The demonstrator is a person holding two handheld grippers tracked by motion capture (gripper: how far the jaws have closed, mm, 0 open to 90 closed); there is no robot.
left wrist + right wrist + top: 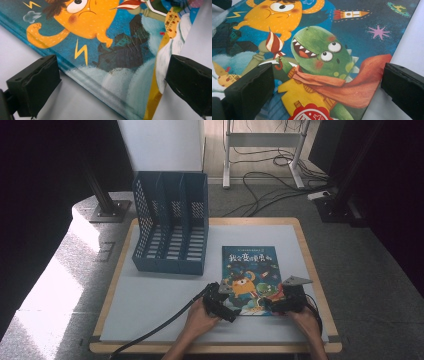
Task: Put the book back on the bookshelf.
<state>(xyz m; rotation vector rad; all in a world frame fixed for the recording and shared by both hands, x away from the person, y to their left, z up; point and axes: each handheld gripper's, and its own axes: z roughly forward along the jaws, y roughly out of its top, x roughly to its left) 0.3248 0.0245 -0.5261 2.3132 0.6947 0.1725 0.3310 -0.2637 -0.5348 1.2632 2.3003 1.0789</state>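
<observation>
A picture book (pixel 250 270) with a blue cover, an orange monster and a green dinosaur lies flat on the grey table top (pixel 150 305). My left gripper (pixel 228 300) is at the book's near left corner. In the left gripper view that gripper (pixel 112 85) is open, its jaws standing wide on either side of the book's corner (pixel 100 37). My right gripper (pixel 278 301) is at the near right corner. It (pixel 327 87) is open too, one jaw over the cover (pixel 322 57) and the other past the book's right edge.
A blue three-slot file holder (pixel 170 225) stands at the back left of the table, its open side facing the person. The table's wooden rim (pixel 215 348) runs along the near edge. Cables (pixel 270 190) and a stand lie on the floor beyond.
</observation>
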